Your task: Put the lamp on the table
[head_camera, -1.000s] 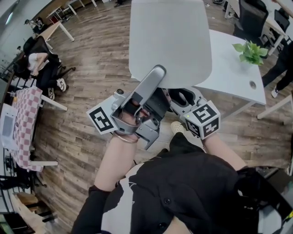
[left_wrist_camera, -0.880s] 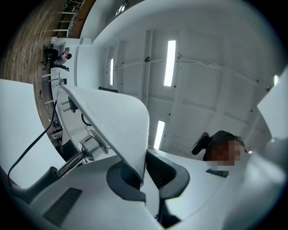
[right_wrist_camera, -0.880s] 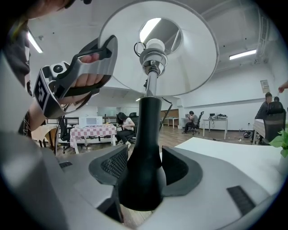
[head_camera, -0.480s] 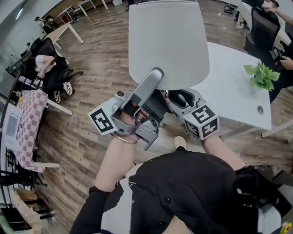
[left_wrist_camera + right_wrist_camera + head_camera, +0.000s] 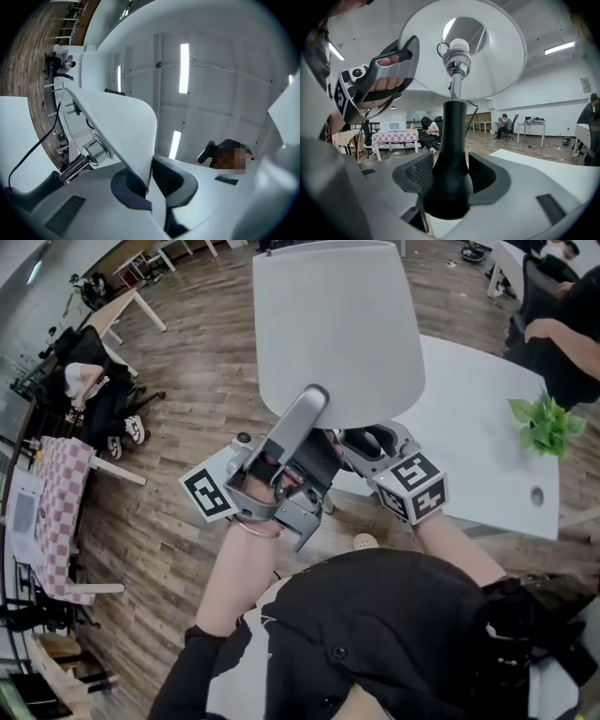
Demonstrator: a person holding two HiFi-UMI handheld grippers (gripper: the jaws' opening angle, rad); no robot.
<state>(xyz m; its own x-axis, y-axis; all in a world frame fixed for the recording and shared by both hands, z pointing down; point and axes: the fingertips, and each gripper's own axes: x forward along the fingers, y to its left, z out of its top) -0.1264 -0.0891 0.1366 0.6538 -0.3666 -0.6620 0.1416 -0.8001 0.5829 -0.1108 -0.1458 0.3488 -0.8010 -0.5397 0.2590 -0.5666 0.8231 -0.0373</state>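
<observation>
The lamp is held up in the air between both grippers. Its white shade (image 5: 337, 324) fills the top middle of the head view, over the edge of the white table (image 5: 469, 427). My left gripper (image 5: 314, 413) is shut on the shade's lower rim (image 5: 117, 126), and its jaws (image 5: 147, 180) pinch the thin wall. My right gripper (image 5: 450, 178) is shut on the lamp's black stem (image 5: 452, 140), below the bulb socket (image 5: 457, 51). In the head view the right gripper (image 5: 366, 442) sits mostly hidden under the shade.
A small green plant (image 5: 548, 423) stands on the table's right part. A person in dark clothes (image 5: 562, 324) is at the far right. A seated person (image 5: 89, 381) and a checkered table (image 5: 52, 502) are at the left, on the wooden floor.
The lamp stays gripped the same way. The table and plant have slid right and lower in the head view, and a person has come in at the right edge.
</observation>
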